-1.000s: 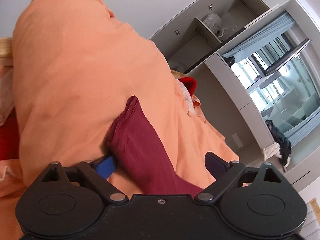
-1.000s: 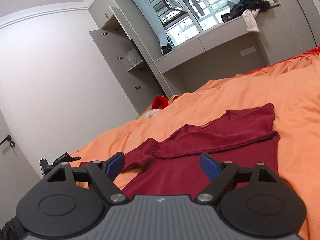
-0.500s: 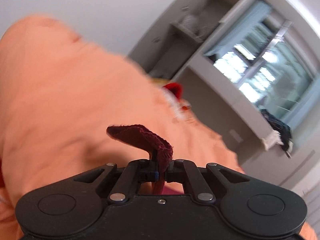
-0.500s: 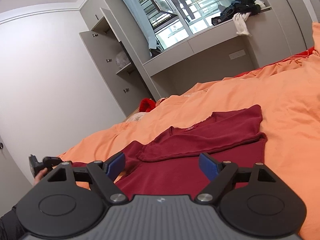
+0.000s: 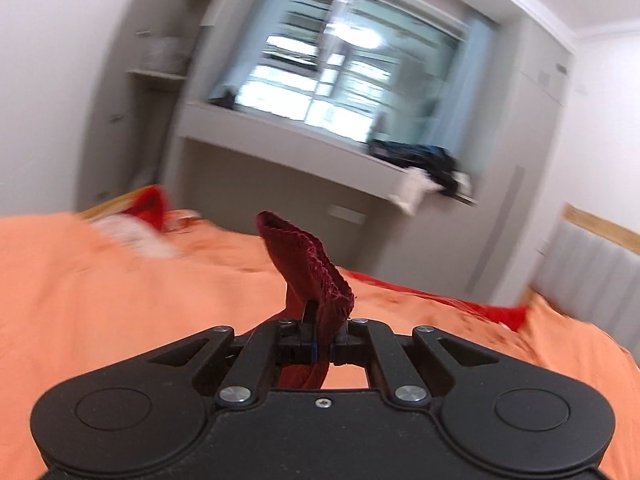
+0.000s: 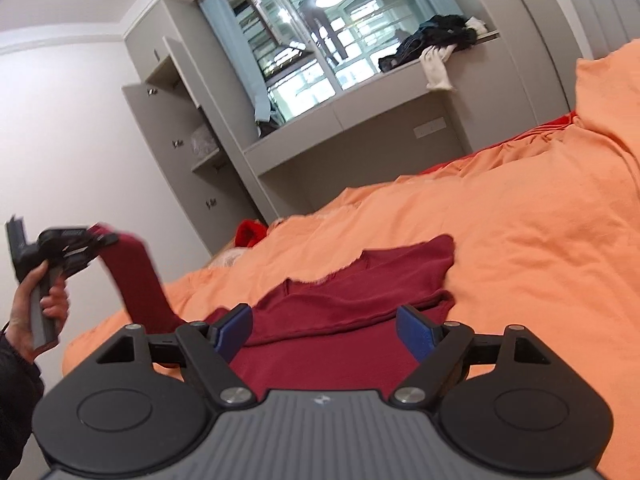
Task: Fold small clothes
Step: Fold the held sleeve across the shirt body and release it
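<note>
A dark red long-sleeved top (image 6: 344, 320) lies on the orange bed cover (image 6: 520, 248), one sleeve folded across its chest. My left gripper (image 5: 320, 344) is shut on the cuff of the other sleeve (image 5: 312, 268) and holds it up off the bed. In the right wrist view that gripper (image 6: 92, 240) is at the far left with the sleeve (image 6: 136, 280) hanging from it. My right gripper (image 6: 324, 330) is open and empty, just above the body of the top.
A grey window bench (image 6: 360, 120) with a pile of dark and white clothes (image 6: 436, 40) stands beyond the bed. An open grey cupboard (image 6: 176, 128) is at the left. A red item (image 6: 248, 232) lies at the bed's far edge.
My left gripper has shut on the sleeve cuff and lifted it up off the bed, swinging toward the window. My right gripper has stayed open over the top.
</note>
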